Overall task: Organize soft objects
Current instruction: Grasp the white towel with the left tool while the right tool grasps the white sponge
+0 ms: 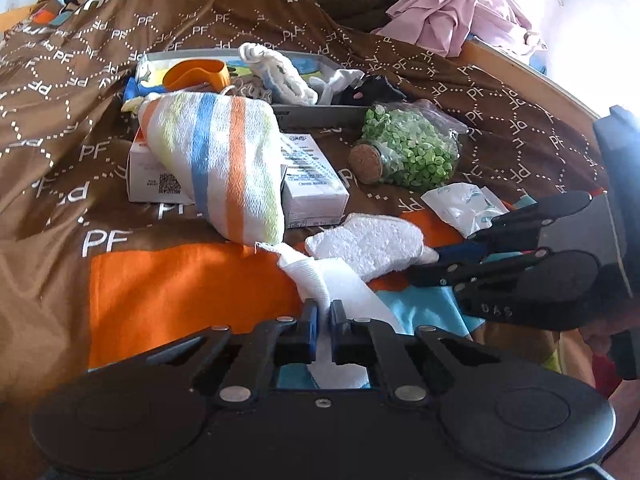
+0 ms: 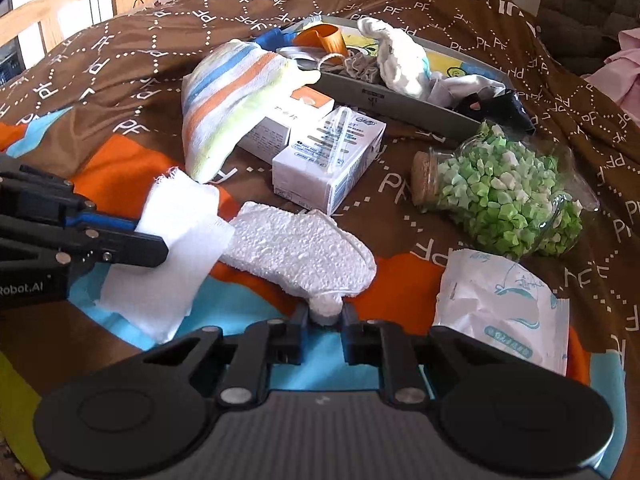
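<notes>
White gauze cloth [image 1: 332,280] edge pinched in left tongs [image 1: 323,314], bedspread [image 1: 160,292] alongside.

The big brown blanket [image 1: 100,92] has white dotted lines and white letters, with orange and light blue patches. On it lies a folded white towel with blue, orange and pale yellow stripes [image 1: 216,164]. Near the towel sits a plain white gauze cloth [image 2: 176,248] and a bumpy white foam piece [image 2: 296,248]. Right of the towel, a clear glass jar of green and white bits [image 2: 504,192] has a tan cork. Behind the towel is a grey tray [image 2: 400,108].
</notes>
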A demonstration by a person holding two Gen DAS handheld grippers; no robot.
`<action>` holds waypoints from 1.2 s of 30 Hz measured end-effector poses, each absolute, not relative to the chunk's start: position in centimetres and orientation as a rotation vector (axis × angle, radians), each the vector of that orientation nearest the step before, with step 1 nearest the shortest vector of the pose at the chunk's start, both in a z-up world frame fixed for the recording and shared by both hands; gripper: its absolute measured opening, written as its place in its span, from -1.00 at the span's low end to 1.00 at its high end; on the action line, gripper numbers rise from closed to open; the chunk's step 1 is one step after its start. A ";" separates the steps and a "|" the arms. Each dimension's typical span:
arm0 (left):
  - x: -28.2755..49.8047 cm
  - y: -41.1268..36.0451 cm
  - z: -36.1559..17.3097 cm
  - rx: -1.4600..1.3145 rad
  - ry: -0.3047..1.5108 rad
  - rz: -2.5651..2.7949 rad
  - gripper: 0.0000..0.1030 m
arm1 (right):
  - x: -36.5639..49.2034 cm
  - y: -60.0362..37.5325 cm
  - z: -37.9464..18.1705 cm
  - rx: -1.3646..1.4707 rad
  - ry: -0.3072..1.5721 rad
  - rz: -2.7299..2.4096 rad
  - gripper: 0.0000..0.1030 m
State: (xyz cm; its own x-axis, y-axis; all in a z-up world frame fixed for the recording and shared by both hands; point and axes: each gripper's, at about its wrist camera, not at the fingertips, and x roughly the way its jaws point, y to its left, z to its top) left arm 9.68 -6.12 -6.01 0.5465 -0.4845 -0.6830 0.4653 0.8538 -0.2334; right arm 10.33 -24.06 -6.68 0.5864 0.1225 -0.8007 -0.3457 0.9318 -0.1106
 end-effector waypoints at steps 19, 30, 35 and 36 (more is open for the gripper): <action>9.1 -6.1 -5.6 0.010 0.784 -0.532 -0.91 | 10.2 -24.6 -6.3 -0.155 0.941 0.329 -0.29; 8.3 -6.6 -5.0 0.048 0.716 -0.553 -0.92 | 10.5 -24.5 -6.3 -0.179 0.919 0.302 -0.61; 8.2 -6.7 -4.8 0.055 0.702 -0.564 -0.93 | 10.2 -24.2 -6.0 -0.197 0.890 0.300 -0.67; 8.1 -6.8 -4.7 0.058 0.698 -0.565 -0.93 | 10.1 -24.1 -5.8 -0.202 0.878 0.296 -0.67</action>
State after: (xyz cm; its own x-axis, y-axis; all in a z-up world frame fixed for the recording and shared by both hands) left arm 8.13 -6.76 -4.72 0.6232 -0.4733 -0.6225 0.5109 0.8491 -0.1341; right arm 10.10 -24.12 -5.84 0.6019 0.1714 -0.7800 -0.3361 0.9403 -0.0528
